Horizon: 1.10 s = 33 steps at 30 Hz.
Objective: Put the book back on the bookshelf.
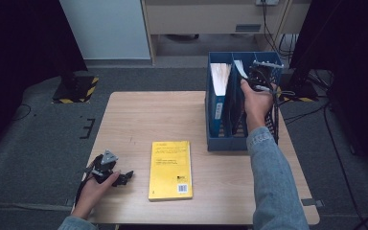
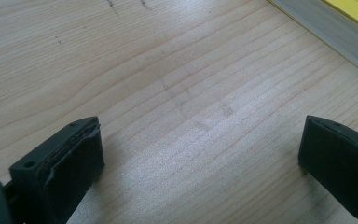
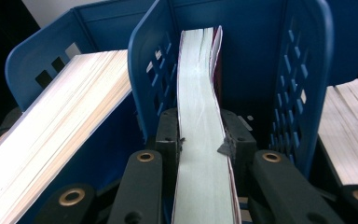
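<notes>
A blue file rack (image 1: pixel 225 143) with upright compartments stands at the table's right. My right gripper (image 1: pixel 256 81) reaches down into its middle compartment. In the right gripper view the gripper (image 3: pixel 203 130) is shut on a thin book (image 3: pixel 198 93) with white page edges and a dark red cover, standing between the blue dividers (image 3: pixel 303 70). That book's top (image 1: pixel 239 69) leans in the middle slot. A yellow book (image 1: pixel 170 169) lies flat near the table's front. My left gripper (image 1: pixel 124 176) rests on the table left of it, open and holding nothing (image 2: pixel 200 140).
A thick book (image 1: pixel 219 79) stands in the rack's left compartment (image 3: pixel 60 130). More page edges (image 3: pixel 349 126) show beyond the right divider. The yellow book's edge (image 2: pixel 354 9) crosses the far right corner of the left gripper view. The wooden table (image 1: pixel 148 115) has bare space at its left and middle.
</notes>
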Available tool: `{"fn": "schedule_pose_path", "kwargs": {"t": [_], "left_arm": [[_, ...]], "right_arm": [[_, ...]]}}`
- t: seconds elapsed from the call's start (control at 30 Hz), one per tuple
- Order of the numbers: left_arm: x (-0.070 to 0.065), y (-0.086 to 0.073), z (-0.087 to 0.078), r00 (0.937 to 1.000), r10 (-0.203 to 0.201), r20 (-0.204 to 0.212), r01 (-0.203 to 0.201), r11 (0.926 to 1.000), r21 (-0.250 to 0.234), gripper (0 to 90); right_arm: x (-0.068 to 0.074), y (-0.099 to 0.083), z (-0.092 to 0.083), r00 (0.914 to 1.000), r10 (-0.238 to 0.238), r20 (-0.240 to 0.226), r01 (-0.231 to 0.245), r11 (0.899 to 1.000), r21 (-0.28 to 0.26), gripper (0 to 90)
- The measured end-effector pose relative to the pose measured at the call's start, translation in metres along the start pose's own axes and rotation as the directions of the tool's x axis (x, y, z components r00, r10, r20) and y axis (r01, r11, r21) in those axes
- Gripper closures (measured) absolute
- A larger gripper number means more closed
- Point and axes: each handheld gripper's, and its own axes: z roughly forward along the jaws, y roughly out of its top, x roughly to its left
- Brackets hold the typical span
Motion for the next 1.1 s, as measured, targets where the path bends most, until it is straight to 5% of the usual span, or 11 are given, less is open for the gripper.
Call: {"fn": "schedule_pose_path", "kwargs": {"t": [0.87, 1.1], "left_arm": [[0.0, 0.0, 0.0, 1.0, 0.0, 0.0, 0.0, 1.0, 0.003, 0.0], [0.0, 0.0, 0.0, 1.0, 0.0, 0.0, 0.0, 1.0, 0.004, 0.0]], "right_arm": [[0.013, -0.01, -0.002, 0.9992, -0.001, -0.04, 0.001, 1.0, -0.003, 66.7], [0.01, -0.012, -0.002, 0.9959, 0.034, -0.084, -0.034, 0.999, -0.002, 56.9]]}}
